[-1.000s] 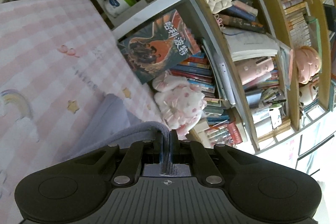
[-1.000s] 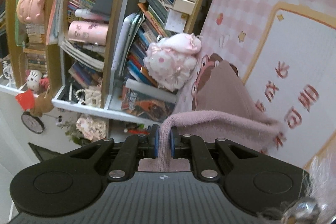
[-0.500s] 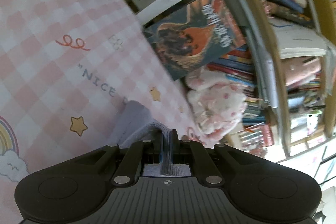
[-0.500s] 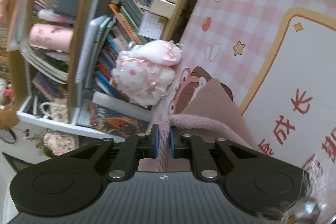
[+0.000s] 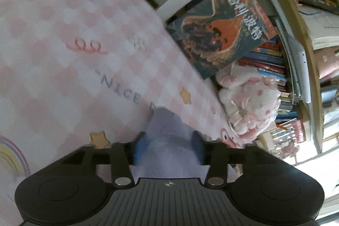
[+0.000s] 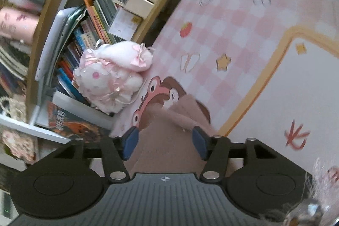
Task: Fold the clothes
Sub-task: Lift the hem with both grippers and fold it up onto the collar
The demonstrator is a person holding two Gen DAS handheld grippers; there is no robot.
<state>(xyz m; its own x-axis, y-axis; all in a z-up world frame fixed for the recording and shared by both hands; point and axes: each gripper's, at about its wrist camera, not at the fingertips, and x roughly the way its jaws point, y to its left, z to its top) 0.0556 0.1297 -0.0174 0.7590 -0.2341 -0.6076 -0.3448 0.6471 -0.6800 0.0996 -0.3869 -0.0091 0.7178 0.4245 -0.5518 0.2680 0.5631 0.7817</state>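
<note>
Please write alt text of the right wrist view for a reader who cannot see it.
The right tongs are opening, and a fold of pinkish-brown garment lies loose between the blue pads on a pink checked mat. To the left, a white and pink plush toy leans against a full bookshelf.

Pink checked mat point(image 5: 63, 82) on the bench: grey-blue capitals read "NICE", opening quote mark before the N; the next letter is cut off by lilac cloth point(image 5: 169, 141).

Book cover point(image 5: 222, 27) leaning at the shelf: pale Chinese characters 哈利·波特, running along its upper right.

Right wrist view, white panel of the mat point(image 6: 296, 109): one red Chinese character, 长. Blurred grey lettering near the mat's far edge, unreadable. Book spines on the shelf too small to read.
</note>
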